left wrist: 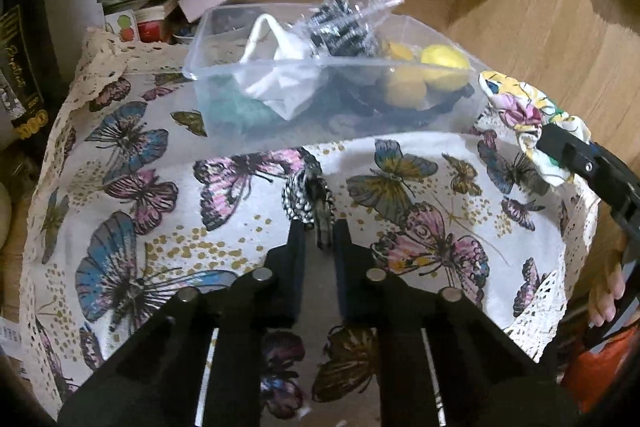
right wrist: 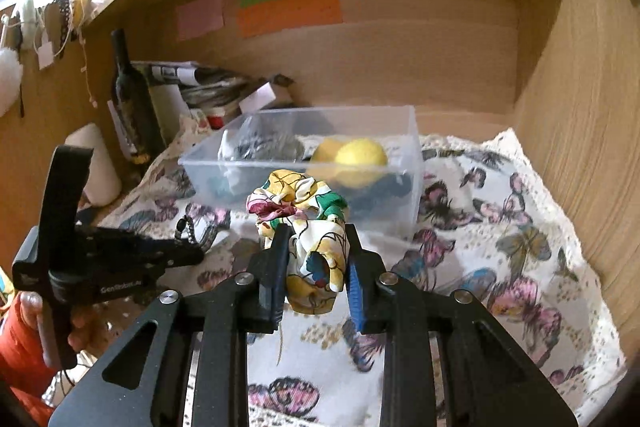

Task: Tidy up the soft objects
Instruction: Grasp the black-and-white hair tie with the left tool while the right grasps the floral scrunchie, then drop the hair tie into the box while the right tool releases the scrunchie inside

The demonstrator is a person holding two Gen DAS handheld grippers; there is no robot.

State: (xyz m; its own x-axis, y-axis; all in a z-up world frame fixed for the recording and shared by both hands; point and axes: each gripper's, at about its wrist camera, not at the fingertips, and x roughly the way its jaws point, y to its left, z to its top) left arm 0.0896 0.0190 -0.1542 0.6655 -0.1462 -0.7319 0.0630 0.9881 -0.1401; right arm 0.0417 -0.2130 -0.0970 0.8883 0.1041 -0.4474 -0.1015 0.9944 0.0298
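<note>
Both tools clamp scrunchies, left (left wrist: 318,227) checkered (left wrist: 306,197), right (right wrist: 316,247) floral (right wrist: 304,223), before the bin's rim (right wrist: 296,155).

The clear rectangular plastic tub (right wrist: 412,147) looks smooth and glossy. Under it lies a matt white woven cloth printed with butterflies (left wrist: 420,163), edged in openwork lace. The floral yellow-and-white fabric scrunchie (right wrist: 304,215) has a satiny sheen. Both black tongs (left wrist: 319,223) (right wrist: 316,243) look like matt plastic with shiny metal pins. The pale wooden shelf walls (right wrist: 580,107) are smooth.

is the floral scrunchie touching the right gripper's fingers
Touching. The right wrist view shows the floral scrunchie pinched between the right gripper fingers.
</note>
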